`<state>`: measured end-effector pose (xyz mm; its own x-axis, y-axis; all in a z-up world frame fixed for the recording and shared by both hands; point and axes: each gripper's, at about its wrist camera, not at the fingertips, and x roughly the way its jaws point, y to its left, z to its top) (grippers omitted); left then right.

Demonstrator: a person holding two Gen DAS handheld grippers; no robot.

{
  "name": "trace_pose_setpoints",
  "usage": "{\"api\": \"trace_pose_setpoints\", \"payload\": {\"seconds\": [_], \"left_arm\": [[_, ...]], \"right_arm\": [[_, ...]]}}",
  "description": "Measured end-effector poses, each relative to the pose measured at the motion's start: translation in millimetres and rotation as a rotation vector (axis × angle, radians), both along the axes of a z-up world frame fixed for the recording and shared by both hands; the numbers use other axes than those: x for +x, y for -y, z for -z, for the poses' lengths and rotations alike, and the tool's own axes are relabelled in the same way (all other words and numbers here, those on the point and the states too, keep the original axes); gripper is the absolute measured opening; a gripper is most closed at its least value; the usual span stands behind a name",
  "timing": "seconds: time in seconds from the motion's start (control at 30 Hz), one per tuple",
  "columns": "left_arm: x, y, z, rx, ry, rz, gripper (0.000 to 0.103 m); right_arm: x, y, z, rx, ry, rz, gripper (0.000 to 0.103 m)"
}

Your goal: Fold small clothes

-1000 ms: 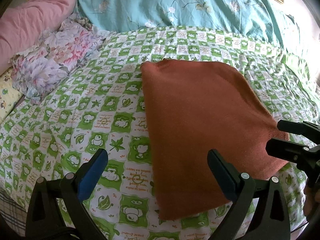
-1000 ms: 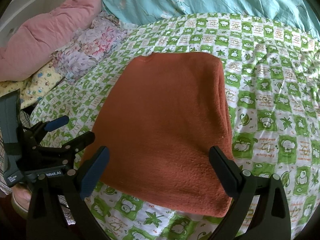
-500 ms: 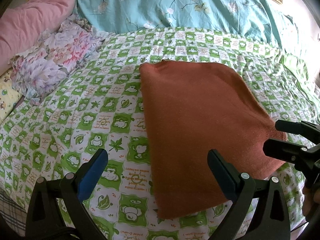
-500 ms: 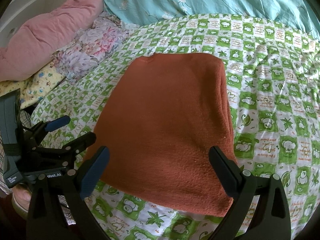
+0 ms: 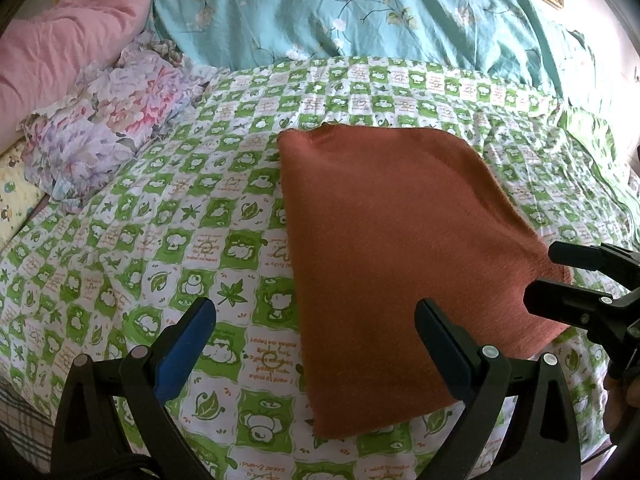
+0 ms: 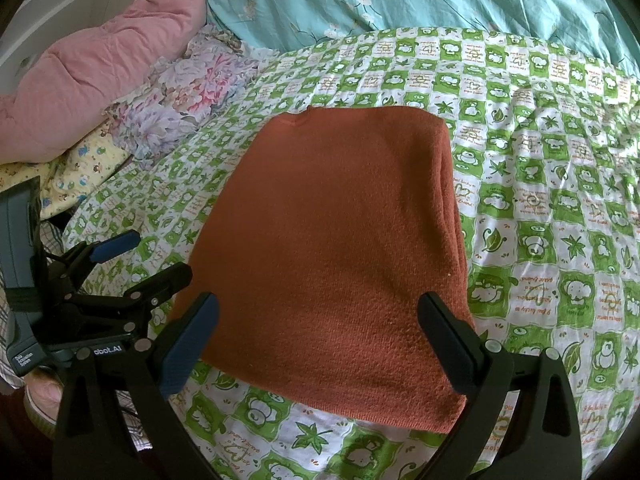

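Two grippers hang over the bed, and both are spread wide with nothing in them. One orange cloth (image 5: 400,248) is folded into a neat block and lies flat on the green and white checked sheet (image 5: 168,248). The left gripper (image 5: 316,344) is above the near left corner of the orange cloth, with one finger over the sheet and the other over the cloth. The right gripper (image 6: 320,340) is above the near edge of the orange cloth, with a finger near each near corner. I cannot tell if either one touches it. Left of the orange cloth sits a flowery pile (image 6: 180,92), and past that a pink quilt (image 6: 100,64). Behind the orange cloth lies a blue flowered blanket (image 5: 360,12).
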<state>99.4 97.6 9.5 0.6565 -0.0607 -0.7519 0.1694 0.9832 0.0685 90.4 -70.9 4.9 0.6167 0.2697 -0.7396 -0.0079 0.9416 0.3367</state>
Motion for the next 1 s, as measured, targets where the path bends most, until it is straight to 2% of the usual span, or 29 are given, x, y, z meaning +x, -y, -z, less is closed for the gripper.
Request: {"api": "trace_pose_setpoints", "payload": {"seconds": [1.0], "left_arm": [[-0.4,0.8,-2.5,-0.001,0.006,0.003,0.100]], "right_arm": [[-0.8,1.3,-1.8,0.002,0.002,-0.004,0.099]]}}
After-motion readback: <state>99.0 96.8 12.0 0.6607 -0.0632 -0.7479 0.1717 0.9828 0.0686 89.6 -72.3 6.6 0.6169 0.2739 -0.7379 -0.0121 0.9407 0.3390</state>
